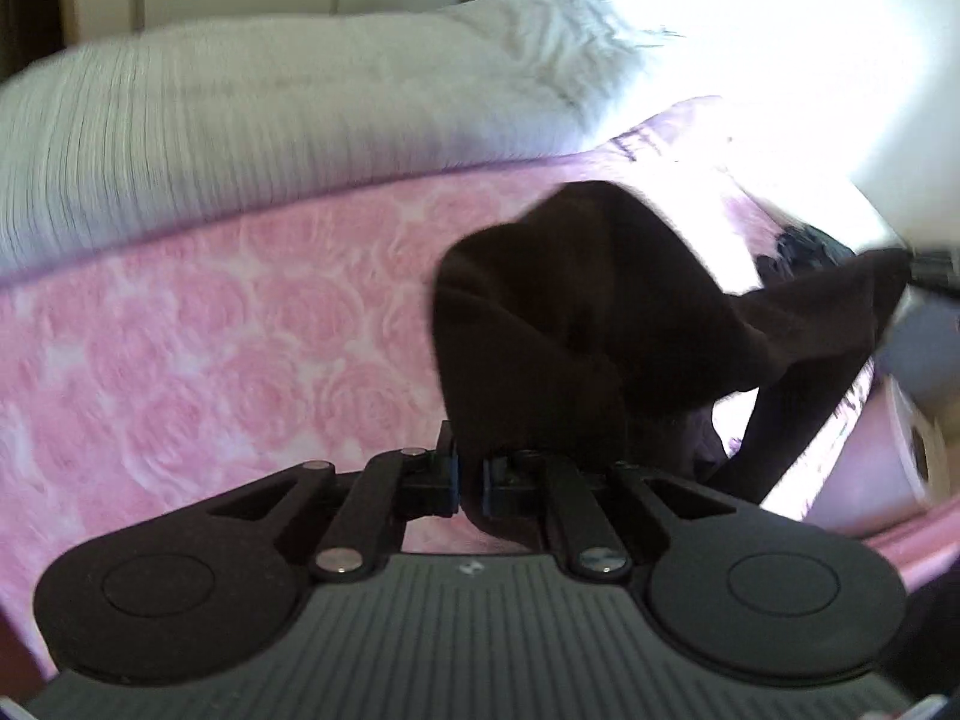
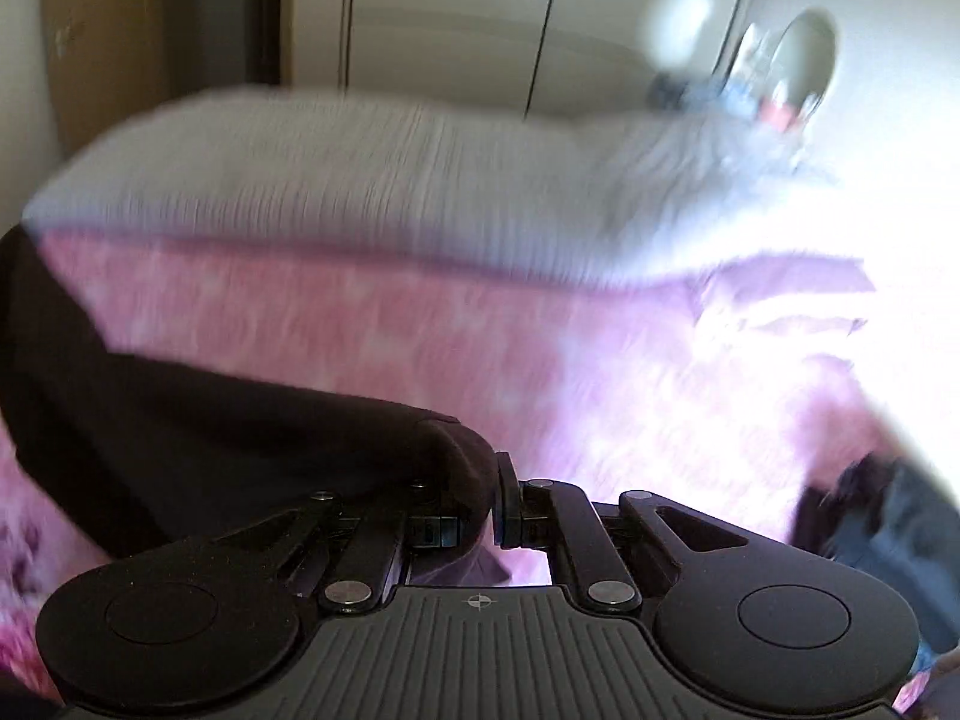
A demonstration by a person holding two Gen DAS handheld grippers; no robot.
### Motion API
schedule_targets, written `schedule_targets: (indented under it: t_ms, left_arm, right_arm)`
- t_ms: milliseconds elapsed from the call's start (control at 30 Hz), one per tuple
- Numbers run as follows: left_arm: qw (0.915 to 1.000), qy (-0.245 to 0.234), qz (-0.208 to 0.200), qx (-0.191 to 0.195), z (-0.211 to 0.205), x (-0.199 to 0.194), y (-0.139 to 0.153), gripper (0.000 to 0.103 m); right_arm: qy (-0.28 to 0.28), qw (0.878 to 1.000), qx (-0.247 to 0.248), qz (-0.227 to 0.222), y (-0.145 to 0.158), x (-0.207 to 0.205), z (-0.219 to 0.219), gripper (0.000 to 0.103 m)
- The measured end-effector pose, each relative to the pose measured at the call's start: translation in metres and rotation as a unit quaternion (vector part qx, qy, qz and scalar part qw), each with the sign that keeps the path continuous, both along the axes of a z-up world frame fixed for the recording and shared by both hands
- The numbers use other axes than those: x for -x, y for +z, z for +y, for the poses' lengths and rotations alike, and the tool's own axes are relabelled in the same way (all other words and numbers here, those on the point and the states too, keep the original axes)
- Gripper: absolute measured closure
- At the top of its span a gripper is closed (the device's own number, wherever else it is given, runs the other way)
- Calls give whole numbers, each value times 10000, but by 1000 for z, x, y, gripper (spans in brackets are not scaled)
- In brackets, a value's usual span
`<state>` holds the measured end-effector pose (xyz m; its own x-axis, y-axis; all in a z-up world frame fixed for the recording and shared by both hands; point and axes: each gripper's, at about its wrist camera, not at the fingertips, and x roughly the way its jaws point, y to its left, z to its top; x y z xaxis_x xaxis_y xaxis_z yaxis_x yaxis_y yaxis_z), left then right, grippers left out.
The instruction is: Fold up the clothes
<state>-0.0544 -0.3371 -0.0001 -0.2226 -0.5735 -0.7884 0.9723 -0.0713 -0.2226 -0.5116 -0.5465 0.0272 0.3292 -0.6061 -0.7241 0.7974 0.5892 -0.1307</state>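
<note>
A dark brown garment (image 1: 576, 312) hangs above a pink rose-patterned bedspread (image 1: 240, 330). My left gripper (image 1: 471, 480) is shut on one edge of it; the cloth bulges up in front of the fingers and stretches right to the other gripper at the frame's right edge (image 1: 927, 267). In the right wrist view my right gripper (image 2: 495, 510) is shut on another edge of the same garment (image 2: 180, 420), which stretches off to the left over the bedspread (image 2: 480, 330). Both views are motion-blurred.
A grey ribbed blanket (image 1: 270, 120) lies bunched along the far side of the bed, also in the right wrist view (image 2: 360, 180). Dark and blue clothes (image 2: 888, 516) lie at the right. White cupboard doors (image 2: 480, 18) stand behind the bed.
</note>
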Motion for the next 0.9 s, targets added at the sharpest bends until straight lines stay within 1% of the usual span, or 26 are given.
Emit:
schedule_targets:
  t_ms: [67, 100, 133, 167, 233, 267, 300, 333, 367, 400, 433, 467, 500, 533, 567, 600, 633, 700, 767, 800, 867, 900]
  left_arm:
    - [9997, -74, -180, 147, -10, -3, 26, 98]
    - [9995, -92, -223, 191, -19, -7, 33, 98]
    - [9995, -98, -228, 208, -33, -12, 35, 98]
    - [9995, -78, -210, 201, -51, -18, 33, 97]
    - [9995, 118, -226, 202, -97, -35, 16, 91]
    - [9991, 321, -255, 131, -120, -44, 1, 81]
    - [9973, 629, -387, -5, -144, -55, -18, 69]
    - [9940, 917, -565, -175, -167, -63, -39, 68]
    - [9903, 1177, -677, -311, -183, -69, -57, 70]
    - [9873, 1395, -653, -396, -191, -72, -73, 70]
    - [9840, 1606, -612, -475, -199, -75, -89, 69]
    - [9826, 1703, -501, -551, -200, -72, -103, 67]
    - [9832, 1690, -381, -567, -196, -65, -115, 60]
    - [9845, 1638, -265, -561, -190, -56, -126, 56]
    - [9854, 1585, -87, -618, -181, -44, -141, 48]
    - [9858, 1532, 101, -683, -172, -32, -157, 44]
    - [9836, 1560, 328, -839, -162, -20, -174, 44]
    - [9763, 1636, 791, -1174, -142, 6, -207, 44]
    - [9686, 1640, 1173, -1454, -129, 35, -237, 44]
    - [9656, 1605, 1331, -1557, -128, 46, -248, 44]
    - [9599, 1490, 1583, -1770, -127, 67, -268, 43]
    - [9573, 1412, 1675, -1888, -128, 77, -278, 43]
  right_arm:
    - [53, 9993, 316, -176, 27, -6, -17, 97]
    - [92, 9986, 455, -243, 38, -11, -29, 97]
    - [167, 9979, 556, -275, 42, -17, -45, 97]
    - [238, 9972, 651, -285, 41, -25, -66, 97]
    - [382, 9954, 828, -295, 35, -43, -110, 97]
    - [463, 9954, 812, -219, 18, -62, -139, 97]
    - [543, 9952, 796, -142, 0, -81, -169, 96]
    - [620, 9949, 791, -48, -18, -99, -197, 94]
    - [667, 9937, 879, 195, -40, -117, -215, 81]
    - [703, 9918, 965, 452, -62, -135, -233, 55]
    - [659, 9896, 1008, 787, -87, -150, -244, 44]
    - [659, 9917, 792, 770, -105, -153, -243, 40]
    - [659, 9933, 576, 753, -123, -157, -243, 40]
    - [658, 9946, 365, 719, -141, -159, -241, 40]
    - [659, 9961, 194, 552, -156, -155, -227, 38]
    - [652, 9968, -43, 457, -171, -145, -210, 38]
    - [538, 9969, -451, 351, -189, -137, -194, 37]
    - [306, 9914, -1263, 138, -225, -120, -161, 37]
    - [61, 9784, -2064, -88, -260, -104, -129, 37]
    - [-163, 9690, -2445, -306, -273, -97, -117, 37]
    - [-621, 9433, -3166, -785, -300, -85, -93, 37]
    - [-794, 9316, -3408, -986, -308, -85, -90, 37]
